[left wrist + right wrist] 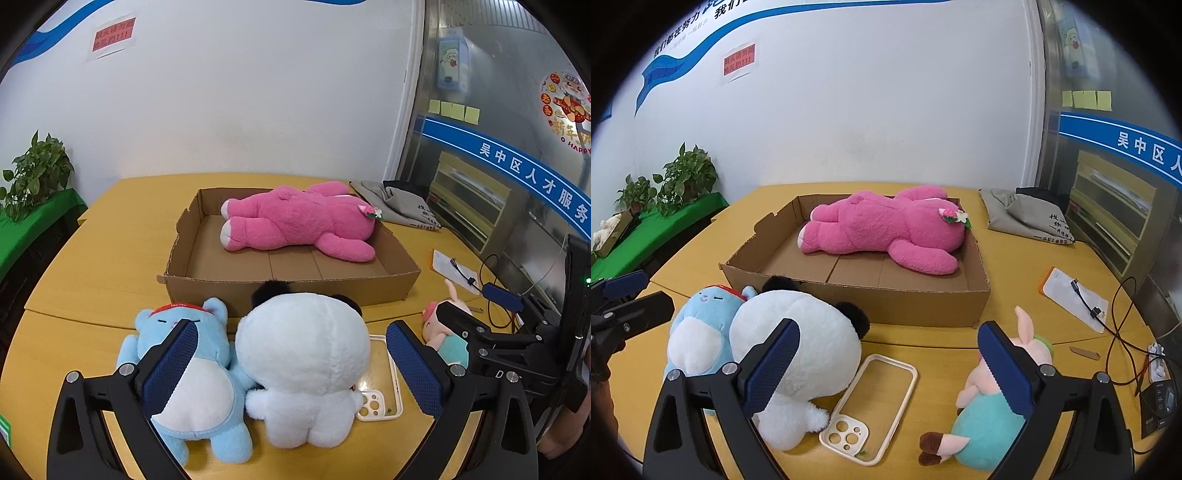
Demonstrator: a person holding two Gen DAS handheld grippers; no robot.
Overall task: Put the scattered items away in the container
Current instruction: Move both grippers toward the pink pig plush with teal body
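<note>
**Plush toys wait beside the cardboard tray**

Cardboard tray [288, 291] sits open on the yellow surface [110, 258], with the pink plush bear [295, 221] lying on its side inside, toward the far wall. Just in front of the tray, the white panda plush [306, 365] and the blue plush bear [192, 365] lie touching each other. A clear phone case [871, 406] rests flat beside the panda, partly under it, and the small pig plush [990, 417] lies further right. The left claw [291, 369] is spread wide, its blue pads on either side of the panda's body, gripping nothing. The right claw [886, 369] is likewise wide open and empty above the phone case, between panda and pig.
</note>
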